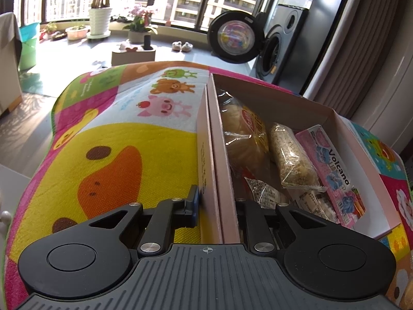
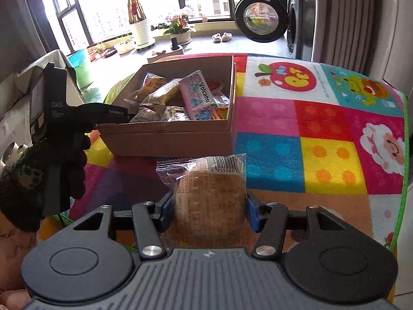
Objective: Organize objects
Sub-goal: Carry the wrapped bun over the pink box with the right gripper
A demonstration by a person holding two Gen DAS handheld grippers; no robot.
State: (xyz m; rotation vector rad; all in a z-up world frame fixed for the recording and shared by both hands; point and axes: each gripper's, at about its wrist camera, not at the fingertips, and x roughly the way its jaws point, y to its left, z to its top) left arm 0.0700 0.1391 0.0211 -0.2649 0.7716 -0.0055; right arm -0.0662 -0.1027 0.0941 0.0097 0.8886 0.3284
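Observation:
An open cardboard box sits on the colourful mat and holds several snack packets: a bread bag, a grain bar and a pink Volcano pack. My left gripper is shut on the box's left wall, one finger outside and one inside. In the right wrist view the box lies ahead, and a gloved hand holds the left gripper at its left side. My right gripper is shut on a clear-wrapped brown cake packet, just in front of the box.
The cartoon play mat spreads wide to the right of the box. Behind it are a washing machine with its round door open, potted plants, slippers and a curtain. A green bin stands at the left.

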